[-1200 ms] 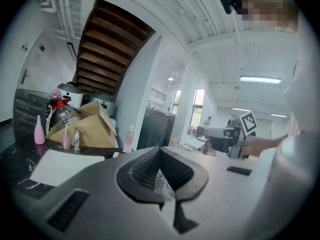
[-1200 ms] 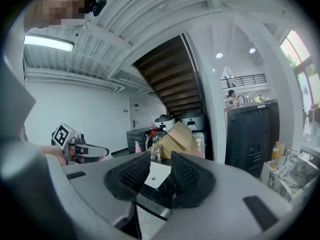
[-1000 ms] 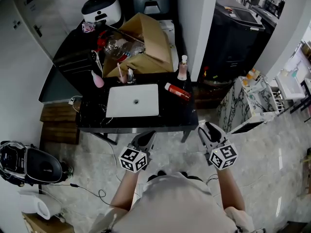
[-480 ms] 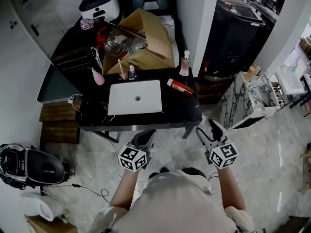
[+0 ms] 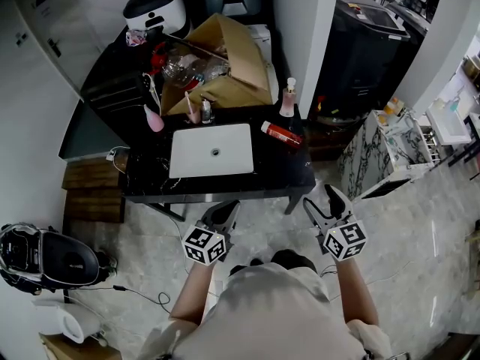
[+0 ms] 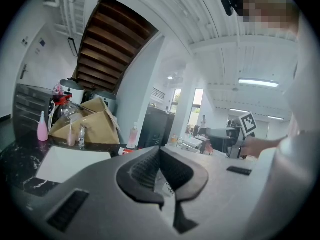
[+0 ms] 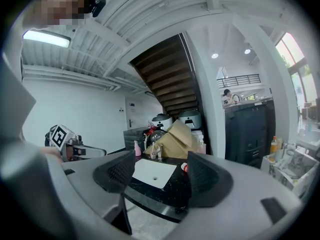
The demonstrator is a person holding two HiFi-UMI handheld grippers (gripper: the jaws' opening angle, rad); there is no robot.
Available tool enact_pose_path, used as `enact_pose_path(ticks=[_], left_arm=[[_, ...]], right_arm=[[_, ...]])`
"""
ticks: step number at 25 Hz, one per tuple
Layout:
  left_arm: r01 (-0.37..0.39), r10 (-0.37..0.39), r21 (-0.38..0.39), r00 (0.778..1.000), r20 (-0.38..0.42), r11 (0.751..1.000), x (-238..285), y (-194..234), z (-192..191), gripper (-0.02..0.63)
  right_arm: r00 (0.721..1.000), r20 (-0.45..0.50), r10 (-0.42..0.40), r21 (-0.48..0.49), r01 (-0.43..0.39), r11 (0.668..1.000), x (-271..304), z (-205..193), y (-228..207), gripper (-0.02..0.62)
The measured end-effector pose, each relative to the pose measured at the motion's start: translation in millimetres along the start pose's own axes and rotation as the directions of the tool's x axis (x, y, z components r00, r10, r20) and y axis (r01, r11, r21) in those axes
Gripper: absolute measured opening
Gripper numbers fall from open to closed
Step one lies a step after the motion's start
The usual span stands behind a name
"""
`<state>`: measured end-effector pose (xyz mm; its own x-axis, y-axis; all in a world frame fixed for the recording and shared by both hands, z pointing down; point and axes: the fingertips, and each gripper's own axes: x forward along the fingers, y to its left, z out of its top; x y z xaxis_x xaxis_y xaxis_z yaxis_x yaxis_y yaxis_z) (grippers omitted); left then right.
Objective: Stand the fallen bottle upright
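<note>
From the head view, find the red plastic bottle with a white cap [image 5: 282, 134] lying on its side near the right edge of the black marble-patterned table [image 5: 225, 187], just right of the white rectangular sink basin [image 5: 212, 150] and in front of the upright pale pink pump bottle [image 5: 288, 98] at the rear right corner. Behind the basin, note the open brown cardboard box [image 5: 225, 58]. Short of the table's front edge, well apart from the red bottle, spot the left gripper [image 5: 225, 211] and the right gripper [image 5: 324, 199], both held over the floor and aimed toward the table. In the left gripper view, read the left gripper [image 6: 160, 151] as closed, pads together with barely a sliver between, gripping nothing; glimpse the red bottle [image 6: 123, 151] far ahead, past the left jaw. In the right gripper view, read the right gripper [image 7: 160, 171] as spread wide, jaws just opened further, holding nothing; between the pads, only distant table, with the red bottle [image 7: 184, 167] peeking beside the right jaw. Judged as barely begun: no contact made, bottle not yet upright. Left to do, by this reading: reach over the front edge, close on the bottle, tip it onto its base, let go.
</note>
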<state>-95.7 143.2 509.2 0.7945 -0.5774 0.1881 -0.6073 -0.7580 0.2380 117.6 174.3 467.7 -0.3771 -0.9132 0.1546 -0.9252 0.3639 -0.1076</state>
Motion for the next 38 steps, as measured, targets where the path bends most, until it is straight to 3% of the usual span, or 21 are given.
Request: enact_pose_path(ticks=[13, 27, 38], left_arm=[[-0.047, 0.047, -0.025, 0.999, -0.010, 0.999, 26.2, 26.4, 0.4, 0.008], [-0.089, 0.088, -0.034, 0.996, -0.025, 0.995, 123.9, 82.8, 25.3, 0.008], [-0.166, 0.163, -0.060, 0.985, -0.053, 0.984, 187.6, 123.7, 38.6, 0.008]], right_arm=[[0.999, -0.040, 0.023, -0.016, -0.024, 1.000, 42.8, -6.4, -28.3, 0.319], [0.992, -0.089, 0.090, 0.010, -0.090, 0.996, 145.8, -0.7, -109.0, 0.322], [0.979, -0.130, 0.159, 0.039, -0.155, 0.987, 217.6, 3.0, -169.3, 0.322]])
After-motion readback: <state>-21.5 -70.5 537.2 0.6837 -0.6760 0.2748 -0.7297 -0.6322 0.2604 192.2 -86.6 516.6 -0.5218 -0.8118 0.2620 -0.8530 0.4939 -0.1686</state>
